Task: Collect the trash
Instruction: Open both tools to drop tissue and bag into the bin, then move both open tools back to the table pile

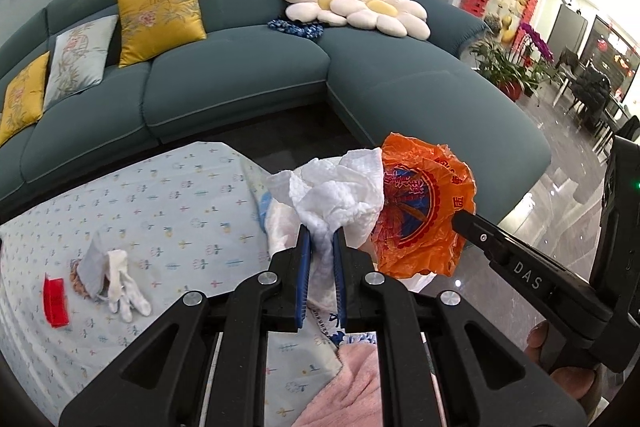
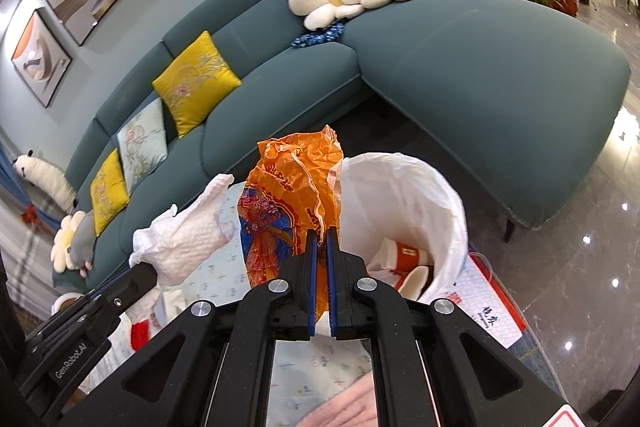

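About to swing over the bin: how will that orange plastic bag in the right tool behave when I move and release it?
The orange plastic bag looks thin and crumpled, so probably floppy and very light. Pinched only at one edge by the right tool, it may flap. On release it might drift or cling rather than drop straight into the white-lined bin.

Both tongs, left (image 1: pixel 320 233) and right (image 2: pixel 322 235), are matte black with blue ribbed pads and round silver screws. White lettering marks their sides. Bare skin of a hand (image 1: pixel 560 367) shows at lower right of the left view.

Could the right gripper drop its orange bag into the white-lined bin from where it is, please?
Probably yes: the right gripper, shut on the orange bag, sits beside the bin, whose mouth is open and unobstructed.
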The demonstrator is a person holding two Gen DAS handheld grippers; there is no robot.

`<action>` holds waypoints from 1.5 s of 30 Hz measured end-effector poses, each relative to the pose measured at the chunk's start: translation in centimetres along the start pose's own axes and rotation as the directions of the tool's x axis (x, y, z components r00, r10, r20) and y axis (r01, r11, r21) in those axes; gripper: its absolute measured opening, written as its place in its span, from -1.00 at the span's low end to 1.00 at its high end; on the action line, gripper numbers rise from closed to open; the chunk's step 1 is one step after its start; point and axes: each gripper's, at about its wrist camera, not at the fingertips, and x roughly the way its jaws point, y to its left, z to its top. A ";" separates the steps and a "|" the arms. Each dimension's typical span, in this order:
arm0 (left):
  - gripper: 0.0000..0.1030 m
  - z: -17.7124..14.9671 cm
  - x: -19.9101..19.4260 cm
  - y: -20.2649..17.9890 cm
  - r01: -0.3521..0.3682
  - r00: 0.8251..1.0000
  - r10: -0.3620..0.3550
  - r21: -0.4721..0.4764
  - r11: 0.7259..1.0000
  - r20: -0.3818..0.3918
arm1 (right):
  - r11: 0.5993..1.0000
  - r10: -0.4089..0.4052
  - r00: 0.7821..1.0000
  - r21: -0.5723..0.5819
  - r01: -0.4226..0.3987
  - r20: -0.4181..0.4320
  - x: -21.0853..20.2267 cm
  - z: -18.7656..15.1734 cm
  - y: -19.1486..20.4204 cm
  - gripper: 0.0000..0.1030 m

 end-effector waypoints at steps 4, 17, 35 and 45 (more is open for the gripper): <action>-0.79 0.3 1.3 -0.9 0.011 1.000 -0.011 0.006 1.000 -0.019 | 1.000 -0.014 1.000 0.010 0.014 -0.005 0.7 0.4 -0.8 -0.91; -0.69 0.7 4.1 -0.9 0.026 0.998 -0.027 -0.031 0.999 -0.050 | 0.999 -0.040 0.999 -0.003 0.040 -0.035 3.2 0.6 -1.2 -0.86; 0.00 0.2 2.3 3.1 -0.029 0.999 0.026 -0.141 0.990 -0.022 | 0.997 -0.057 0.998 -0.053 0.056 -0.024 2.9 -0.3 2.5 -0.23; 0.02 -1.4 -0.6 8.1 -0.073 0.997 0.074 -0.224 0.972 -0.004 | 0.993 -0.029 0.999 -0.117 0.025 -0.036 2.3 -1.9 6.5 -0.19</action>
